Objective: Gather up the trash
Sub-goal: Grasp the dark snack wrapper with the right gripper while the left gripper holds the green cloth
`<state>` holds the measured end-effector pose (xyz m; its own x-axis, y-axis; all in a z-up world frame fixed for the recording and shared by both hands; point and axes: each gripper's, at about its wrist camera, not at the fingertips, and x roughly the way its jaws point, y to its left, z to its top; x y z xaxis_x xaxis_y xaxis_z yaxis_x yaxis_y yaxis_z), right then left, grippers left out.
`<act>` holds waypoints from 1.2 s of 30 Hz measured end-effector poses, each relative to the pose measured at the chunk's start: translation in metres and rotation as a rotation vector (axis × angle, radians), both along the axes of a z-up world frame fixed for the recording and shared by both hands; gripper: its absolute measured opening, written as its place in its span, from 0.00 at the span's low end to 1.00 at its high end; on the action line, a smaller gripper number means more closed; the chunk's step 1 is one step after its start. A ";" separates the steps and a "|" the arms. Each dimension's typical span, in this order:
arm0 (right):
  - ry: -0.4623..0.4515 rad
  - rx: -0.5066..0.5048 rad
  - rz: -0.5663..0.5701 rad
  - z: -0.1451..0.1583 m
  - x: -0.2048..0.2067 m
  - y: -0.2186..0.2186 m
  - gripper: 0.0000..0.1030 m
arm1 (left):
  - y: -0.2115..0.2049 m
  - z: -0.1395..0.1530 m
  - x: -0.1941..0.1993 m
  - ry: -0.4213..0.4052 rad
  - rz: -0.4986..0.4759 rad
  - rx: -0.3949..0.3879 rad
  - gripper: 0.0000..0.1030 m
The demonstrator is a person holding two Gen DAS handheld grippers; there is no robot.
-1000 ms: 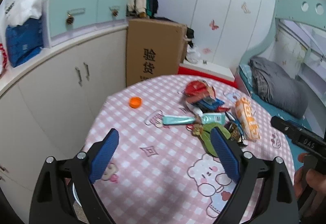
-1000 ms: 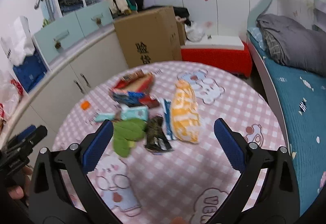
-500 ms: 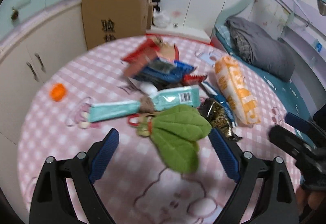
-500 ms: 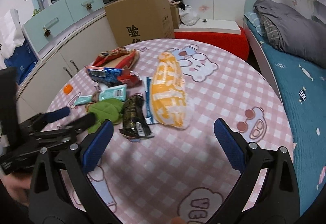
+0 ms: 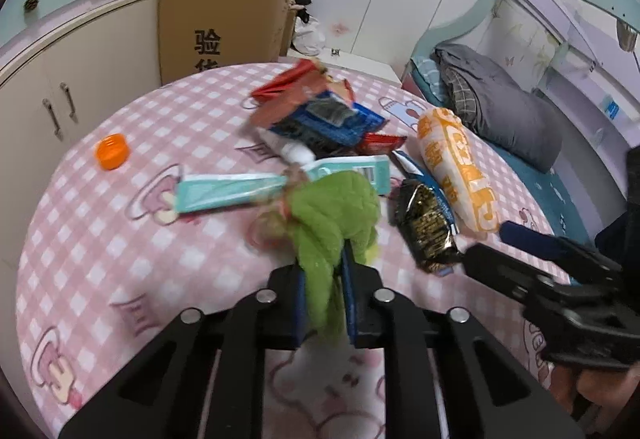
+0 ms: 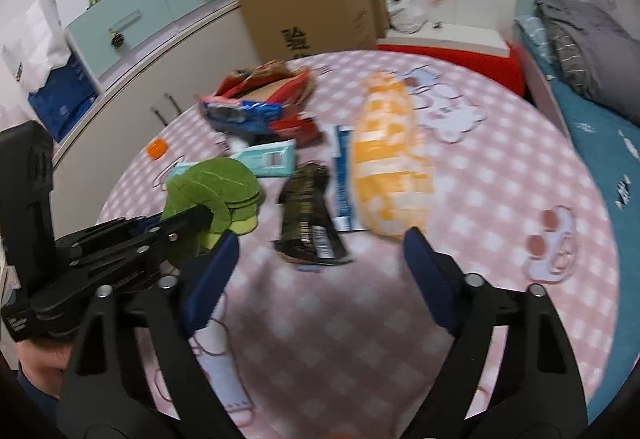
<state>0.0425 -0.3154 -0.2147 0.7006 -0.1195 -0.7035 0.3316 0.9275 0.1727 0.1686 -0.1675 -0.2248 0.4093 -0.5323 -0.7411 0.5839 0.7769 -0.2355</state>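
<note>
The left gripper (image 5: 323,279) is closing, pinching the green leaf-shaped cloth (image 5: 332,215) near the table's (image 5: 100,259) centre. The right gripper (image 6: 320,259) is closing too, jaws spread, nothing between them, just short of the dark wrapper (image 6: 308,215). Bare pink tablecloth is lying open along the near and right edges.

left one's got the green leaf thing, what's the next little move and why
Probably lift it straight up. The left hand-held gripper is closing on the green leaf toy, which still overlaps the teal tube on the table; rising first should free it without dragging the other trash.
</note>
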 end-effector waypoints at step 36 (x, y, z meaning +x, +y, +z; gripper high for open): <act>-0.079 0.079 0.120 0.022 -0.010 0.044 0.22 | 0.103 0.038 -0.026 -0.087 0.138 -0.132 0.08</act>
<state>0.0322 -0.2717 -0.1932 0.7599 0.0220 -0.6497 0.2019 0.9420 0.2680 0.1424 -0.0647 -0.1865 0.5446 -0.5566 -0.6274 0.4963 0.8169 -0.2938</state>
